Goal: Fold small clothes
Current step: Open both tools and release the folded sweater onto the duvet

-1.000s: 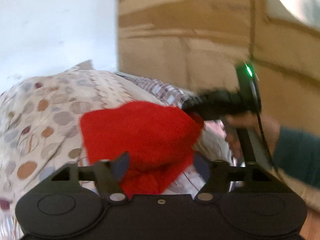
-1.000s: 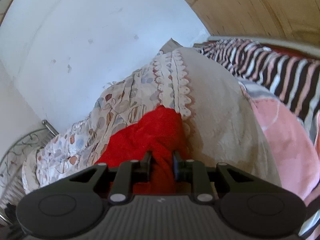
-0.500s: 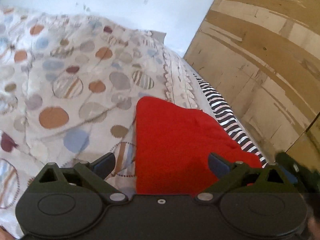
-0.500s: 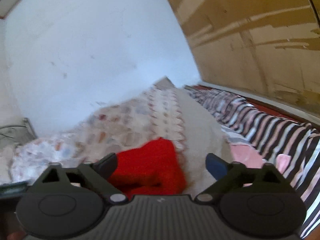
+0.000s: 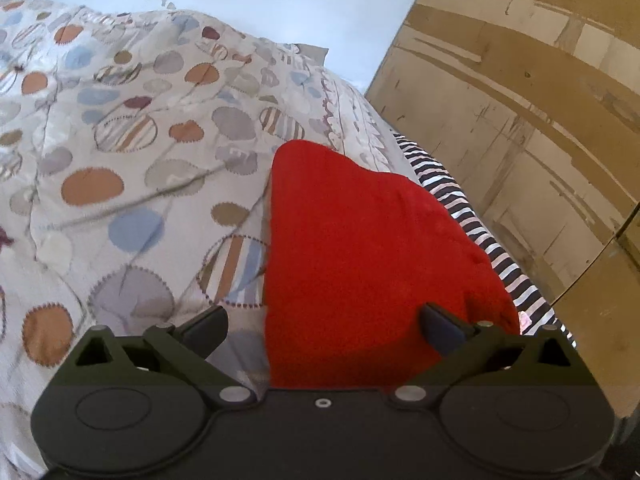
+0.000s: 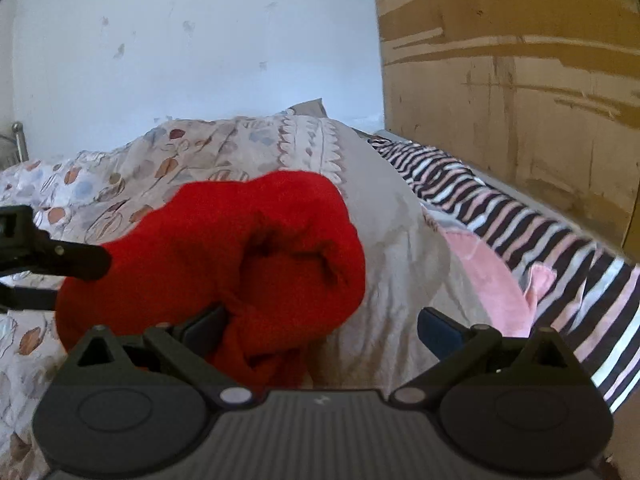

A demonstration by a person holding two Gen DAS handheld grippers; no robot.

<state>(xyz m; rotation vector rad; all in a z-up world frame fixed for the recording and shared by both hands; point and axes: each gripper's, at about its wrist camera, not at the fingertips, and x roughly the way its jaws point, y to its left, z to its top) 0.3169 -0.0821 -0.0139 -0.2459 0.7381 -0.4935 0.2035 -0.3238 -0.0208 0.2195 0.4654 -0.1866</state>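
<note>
A small red fleece garment [image 5: 368, 248] lies folded on the spotted bedspread [image 5: 132, 152]. In the left wrist view it fills the lower middle, flat with a straight left edge. My left gripper [image 5: 324, 322] is open just above its near edge, holding nothing. In the right wrist view the red garment [image 6: 248, 248] looks bunched, with a fold opening on its right side. My right gripper [image 6: 322, 326] is open just in front of it, its left finger against the cloth. The left gripper's finger [image 6: 76, 260] shows at the left edge of that view.
A black, white and pink striped cloth [image 6: 500, 216] and a pink cloth [image 6: 484, 280] lie to the right of the garment. A wooden wardrobe panel [image 5: 520, 112] stands along the right. A white wall [image 6: 192, 52] is behind the bed. A metal bed frame [image 6: 18, 140] is at far left.
A second ago my right gripper was shut on the red garment; it has opened and let go. My left gripper opened wider and swung to look down on the garment, now lying flat.
</note>
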